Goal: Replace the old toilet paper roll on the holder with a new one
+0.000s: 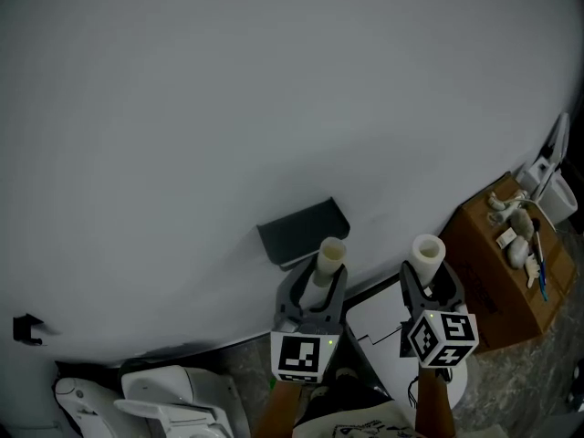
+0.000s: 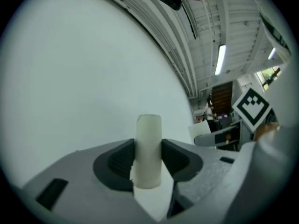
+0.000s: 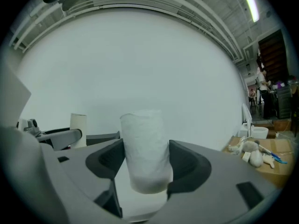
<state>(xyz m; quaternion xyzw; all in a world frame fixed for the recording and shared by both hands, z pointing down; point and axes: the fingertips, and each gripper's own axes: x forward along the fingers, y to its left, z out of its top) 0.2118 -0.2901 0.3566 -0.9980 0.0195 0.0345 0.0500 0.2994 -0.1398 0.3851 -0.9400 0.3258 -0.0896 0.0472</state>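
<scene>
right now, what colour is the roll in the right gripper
White; the roll shows best in the right gripper view.

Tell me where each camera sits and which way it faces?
Head view: on the person's head, looking steeply down the wall; shows the left gripper holding a cardboard tube, the right gripper a paper roll.
Left gripper view: rides that gripper, facing the wall along jaws closed on the cardboard tube.
Right gripper view: same, jaws on the paper roll.
Shared: head and right gripper views both show the cardboard box.
</scene>
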